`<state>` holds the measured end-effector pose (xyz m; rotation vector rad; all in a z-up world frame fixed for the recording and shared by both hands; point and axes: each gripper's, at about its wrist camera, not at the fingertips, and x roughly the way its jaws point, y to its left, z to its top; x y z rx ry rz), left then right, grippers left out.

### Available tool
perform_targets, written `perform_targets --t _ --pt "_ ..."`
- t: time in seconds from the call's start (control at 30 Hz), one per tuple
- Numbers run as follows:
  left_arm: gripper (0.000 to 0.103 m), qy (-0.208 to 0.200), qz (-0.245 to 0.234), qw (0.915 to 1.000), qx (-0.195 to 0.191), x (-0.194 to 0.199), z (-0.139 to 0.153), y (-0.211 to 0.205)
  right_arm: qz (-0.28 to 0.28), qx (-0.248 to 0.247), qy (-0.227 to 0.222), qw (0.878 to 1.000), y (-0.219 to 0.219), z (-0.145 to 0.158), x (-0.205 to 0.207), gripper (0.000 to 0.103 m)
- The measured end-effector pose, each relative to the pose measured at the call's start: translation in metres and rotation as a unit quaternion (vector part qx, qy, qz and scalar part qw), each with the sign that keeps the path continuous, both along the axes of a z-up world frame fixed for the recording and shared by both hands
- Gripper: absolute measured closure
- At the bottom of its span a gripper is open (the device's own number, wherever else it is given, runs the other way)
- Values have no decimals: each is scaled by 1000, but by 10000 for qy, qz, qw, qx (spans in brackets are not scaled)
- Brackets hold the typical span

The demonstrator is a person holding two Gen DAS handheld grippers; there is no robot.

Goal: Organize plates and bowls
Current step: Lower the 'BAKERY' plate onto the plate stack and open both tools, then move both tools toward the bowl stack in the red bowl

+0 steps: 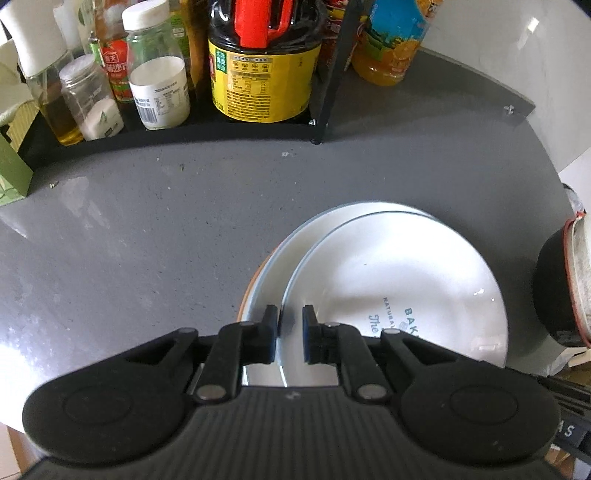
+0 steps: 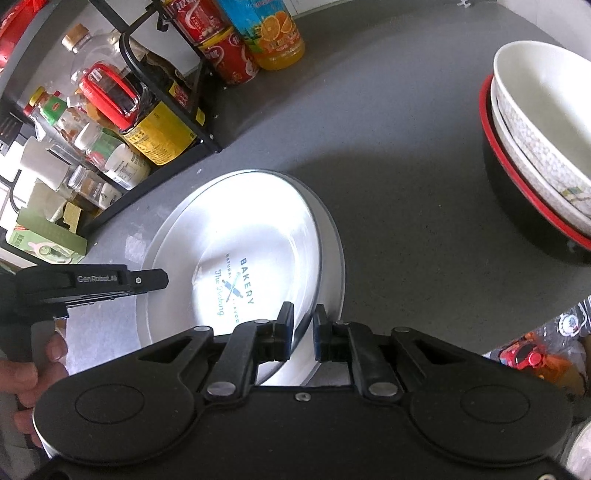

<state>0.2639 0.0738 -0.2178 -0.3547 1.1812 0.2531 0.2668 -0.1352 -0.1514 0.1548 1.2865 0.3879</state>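
A white plate printed "BAKERY" (image 1: pixel 388 277) (image 2: pixel 251 229) lies on a larger white plate (image 1: pixel 280 258) (image 2: pixel 330 240) on the grey counter; an orange rim (image 1: pixel 244 295) shows beneath them. My left gripper (image 1: pixel 290 328) straddles the top plate's near-left rim, with its jaws close together on it. From the right wrist it shows side-on as the left gripper (image 2: pixel 162 280), held by a hand (image 2: pixel 33 369). My right gripper (image 2: pixel 303 328) straddles the same plate's opposite rim, and a narrow gap shows beside the rim. Stacked bowls (image 2: pixel 535 122) sit in a black, red-rimmed bowl (image 1: pixel 550 288) to the right.
A black wire rack (image 1: pixel 325 92) (image 2: pixel 199 96) with a soy sauce jug (image 1: pixel 262 74), jars and bottles lines the back. An orange juice bottle (image 1: pixel 391 48) (image 2: pixel 277 33) stands beside it. A green box (image 1: pixel 11 166) sits at the left. Grey counter (image 1: pixel 147 221) spreads to the plates' left.
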Motion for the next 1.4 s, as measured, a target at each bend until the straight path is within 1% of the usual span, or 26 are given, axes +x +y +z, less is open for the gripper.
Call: perform_targets --t 0.03,0.07,0.2,0.3,0.43,0.57,0.6,0.63,0.67,0.7,0.73,0.77,0.8,0.83,0.87,0.9,0.97,1.0,1.03,1.1,1.13,1.2,1.27,1.3,1.37,1.4 --pt "93 21 -15 10000 29 1 0 -1 2 33 28 10000 -1 1 0 86" --pt "93 40 -37 10000 61 2 0 -2 9 67 41 10000 -2 3 -1 85" --pt "93 121 -31 9999 87 6 0 -2 -78 110 67 9999 -10 8 -3 84" --pt "93 142 95 9999 -19 6 -1 0 -91 -110 -62 9999 -14 11 -5 82" --pt "93 140 142 9998 9 6 -1 -1 -215 -148 -95 9996 -22 8 -7 82" --pt "93 88 148 9998 82 6 6 -1 -261 -161 -150 9994 -26 9 -7 82" --pt "93 78 150 9998 70 6 9 -1 -309 -165 -188 9992 -28 12 -7 82" --pt "92 78 172 9998 47 5 12 0 -355 -160 -218 9990 -30 14 -8 80" --pt "89 83 199 9998 16 5 15 1 -393 -147 -262 9988 -31 17 -8 77" --pt "86 64 227 9997 -7 5 19 1 -419 -130 -324 9985 -34 21 -9 72" --pt "77 7 243 9997 -19 4 23 2 -434 -112 -392 9982 -35 24 -10 65" --pt "63 -43 244 9997 -31 2 26 3 -459 -104 -467 9978 -37 29 -11 60" --pt "56 -90 238 9997 -45 1 31 3 -494 -110 -526 9973 -39 32 -11 52" --pt "44 -141 225 9996 -59 0 35 3 -536 -112 -599 9967 -42 36 -12 50" --pt "36 -191 202 9996 -59 -1 39 2 -561 -106 -656 9962 -44 39 -13 50" --pt "33 -230 166 9996 -37 -2 43 0 -586 -96 -698 9958 -46 42 -13 48" --pt "23 -295 70 9995 77 -4 50 -5 -643 -52 -769 9949 -51 49 -16 42" --pt "21 -317 20 9993 172 -5 55 -9 -663 -17 -823 9944 -51 52 -16 35" --pt "18 -350 -32 9992 208 -5 58 -12 -662 15 -883 9939 -53 56 -17 24" --pt "16 -416 -132 9988 211 -7 65 -18 -650 5 -1010 9928 -56 63 -21 13" --pt "15 -410 -173 9987 243 -8 69 -21 -620 -28 -1064 9924 -56 65 -23 10" --pt "12 -323 -301 9984 350 -9 74 -30 -547 -72 -1095 9924 -59 70 -26 10" --pt "9 -323 -362 9979 439 -13 79 -38 -460 -12 -1107 9928 -61 73 -29 6" --pt "7 -336 -391 9978 420 -15 82 -42 -419 1 -1146 9925 -63 75 -31 3" --pt "2 -355 -384 9979 382 -18 85 -48 -327 27 -1207 9921 -66 79 -34 2" --pt "1 -344 -366 9980 384 -20 87 -52 -308 25 -1215 9921 -69 81 -36 0"
